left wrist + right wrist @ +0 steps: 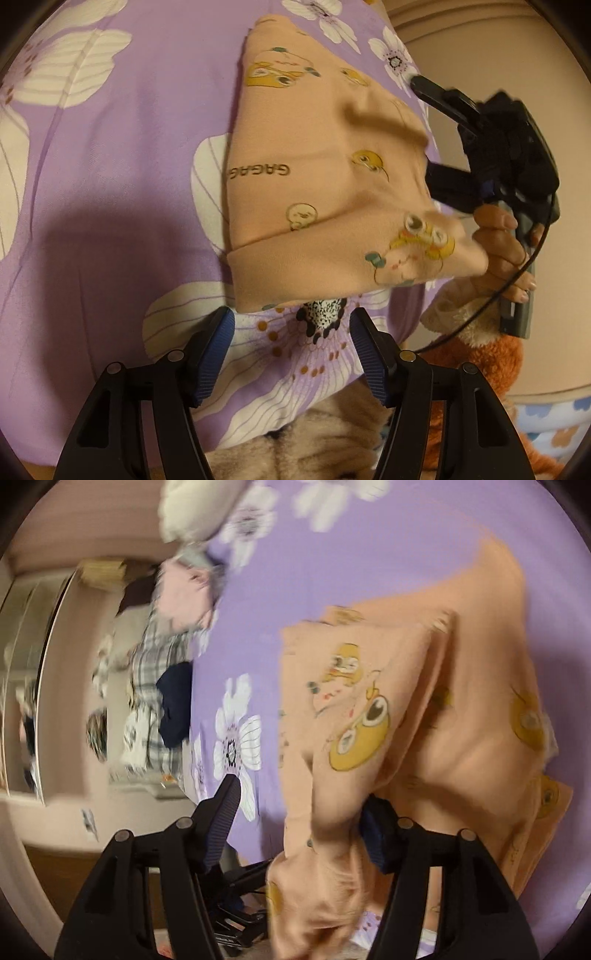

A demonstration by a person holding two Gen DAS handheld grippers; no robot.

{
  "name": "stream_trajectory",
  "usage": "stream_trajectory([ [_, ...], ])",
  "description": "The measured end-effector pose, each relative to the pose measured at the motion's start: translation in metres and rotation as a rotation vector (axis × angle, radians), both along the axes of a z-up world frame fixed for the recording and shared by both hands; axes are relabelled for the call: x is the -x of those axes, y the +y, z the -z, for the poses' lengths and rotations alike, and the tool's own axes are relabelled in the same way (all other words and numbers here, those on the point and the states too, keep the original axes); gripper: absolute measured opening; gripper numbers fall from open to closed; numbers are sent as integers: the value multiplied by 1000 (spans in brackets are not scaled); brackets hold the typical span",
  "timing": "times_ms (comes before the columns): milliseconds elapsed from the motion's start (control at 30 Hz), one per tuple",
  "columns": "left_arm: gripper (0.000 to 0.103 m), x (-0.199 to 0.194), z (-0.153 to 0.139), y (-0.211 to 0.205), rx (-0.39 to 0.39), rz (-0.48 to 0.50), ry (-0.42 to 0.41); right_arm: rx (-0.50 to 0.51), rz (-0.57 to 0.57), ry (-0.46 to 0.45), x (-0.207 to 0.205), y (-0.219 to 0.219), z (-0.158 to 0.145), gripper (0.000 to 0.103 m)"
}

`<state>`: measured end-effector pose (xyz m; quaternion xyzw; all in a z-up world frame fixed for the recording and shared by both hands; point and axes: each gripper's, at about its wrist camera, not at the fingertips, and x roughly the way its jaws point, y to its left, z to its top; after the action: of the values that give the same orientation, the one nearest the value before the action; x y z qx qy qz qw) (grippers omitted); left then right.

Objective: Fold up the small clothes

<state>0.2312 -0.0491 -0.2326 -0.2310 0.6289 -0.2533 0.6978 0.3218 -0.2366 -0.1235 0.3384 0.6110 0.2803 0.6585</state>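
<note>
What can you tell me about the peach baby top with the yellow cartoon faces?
The peach baby top looks like soft stretchy cotton, printed with yellow cartoon faces and the letters GAGA. It has a wide hem band. It lies partly folded and creased on the purple flowered bedsheet. One edge is lifted where the right gripper meets it; cloth drapes over one of its fingers.

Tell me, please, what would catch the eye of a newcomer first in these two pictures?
First, the peach baby garment with yellow cartoon prints, lying partly folded on the purple flowered sheet. Next, the right gripper at the garment's right edge, held by a hand; its own view shows cloth draped between its fingers. The left gripper hovers open just below the garment's hem.
</note>
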Motion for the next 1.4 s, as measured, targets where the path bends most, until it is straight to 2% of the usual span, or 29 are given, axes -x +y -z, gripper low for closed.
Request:
stream_trajectory([
  [67,64,4,-4,-7,-52,11,-40,51,-1,27,0,3,17,59],
  [100,64,8,-7,-13,-91,19,-67,86,-2,63,0,4,31,54],
  [133,64,10,-9,-19,-127,31,-90,91,32,82,1,-2,45,31],
  [167,64,15,-12,-27,-186,57,-129,33,74,80,4,-12,53,21],
  [233,64,21,-15,-39,-265,89,-174,-55,155,37,12,-31,51,18],
  [333,64,26,-21,-53,-362,78,-219,-13,244,-105,22,-51,24,16],
  [400,59,25,-28,-62,-417,8,-289,-25,257,-150,22,-61,5,16],
  [467,56,23,-29,-75,-494,-10,-365,18,257,-207,18,-66,-15,16],
  [500,54,21,-24,-84,-534,7,-377,48,262,-225,18,-72,-20,16],
  [567,54,21,-15,-94,-596,2,-383,106,292,-237,19,-85,-19,16],
  [600,53,25,-16,-96,-610,-9,-411,153,301,-225,22,-94,-11,16],
  [700,52,31,-15,-96,-609,13,-445,217,356,-94,22,-103,31,17],
  [733,51,31,-15,-93,-594,6,-439,139,386,-70,26,-112,45,15],
  [800,48,30,-16,-84,-557,-15,-415,60,437,-43,27,-116,48,17],
  [900,48,29,-17,-68,-505,-22,-395,125,428,-41,28,-116,34,22],
  [967,48,28,-18,-55,-480,-34,-378,286,414,-85,36,-111,12,27],
  [1067,48,39,-29,-53,-450,-37,-317,459,381,-148,58,-112,-11,33],
  [1100,47,37,-32,-47,-439,-40,-287,477,379,-170,66,-112,-18,33],
  [1167,43,43,-45,-39,-404,-70,-256,442,370,-227,87,-115,-30,33],
  [1233,43,46,-67,-42,-384,-82,-324,392,324,-297,102,-101,-44,30],
  [1300,43,47,-88,-56,-365,-88,-456,382,287,-334,109,-84,-49,29],
  [1367,44,40,-86,-77,-375,-68,-556,396,245,-320,112,-66,-38,27],
  [1400,43,35,-75,-86,-437,-60,-567,433,229,-267,111,-61,-23,26],
])
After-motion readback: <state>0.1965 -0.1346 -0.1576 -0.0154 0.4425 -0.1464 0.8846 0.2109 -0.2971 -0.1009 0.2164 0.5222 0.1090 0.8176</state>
